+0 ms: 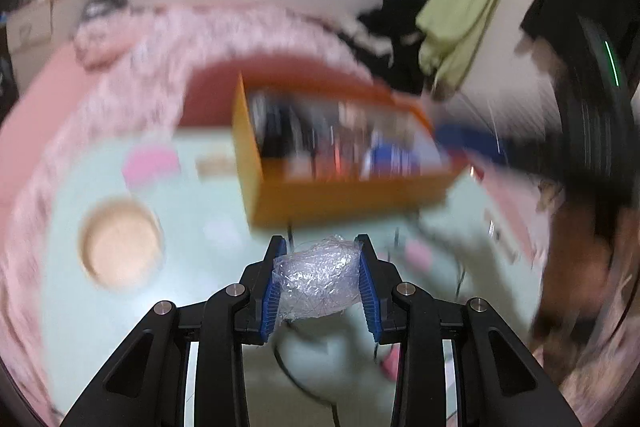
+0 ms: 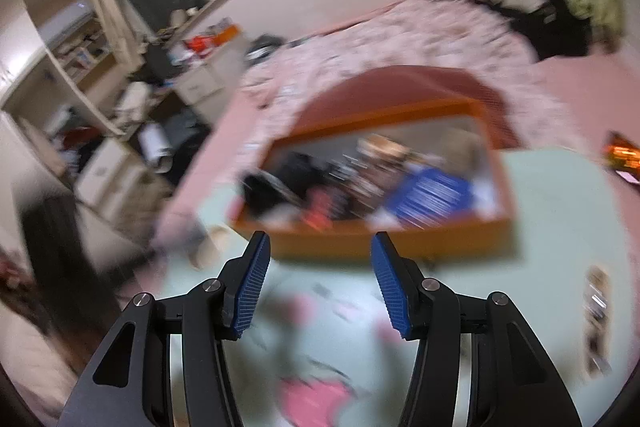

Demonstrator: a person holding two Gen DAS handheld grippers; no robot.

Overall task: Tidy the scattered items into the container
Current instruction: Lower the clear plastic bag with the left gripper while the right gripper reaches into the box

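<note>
The box (image 1: 344, 187) sits on the mat (image 1: 192, 307), at the mat's far edge, with the bedding (image 1: 248, 31) behind it. Blurred items lie inside the box; they cannot be identified. In the left wrist view, a round dish (image 1: 120, 243) lies on the mat to the left of the box and nearer the camera. The crumpled plastic wrap (image 1: 316, 279) sits between the fingers (image 1: 370, 291) of the left gripper (image 1: 322, 281), in front of the box's near wall. In the right wrist view, the right gripper (image 2: 320, 279) is positioned before the same near wall, with nothing between its fingers (image 2: 250, 287). Shelving (image 2: 76, 67) stands at far left.
</note>
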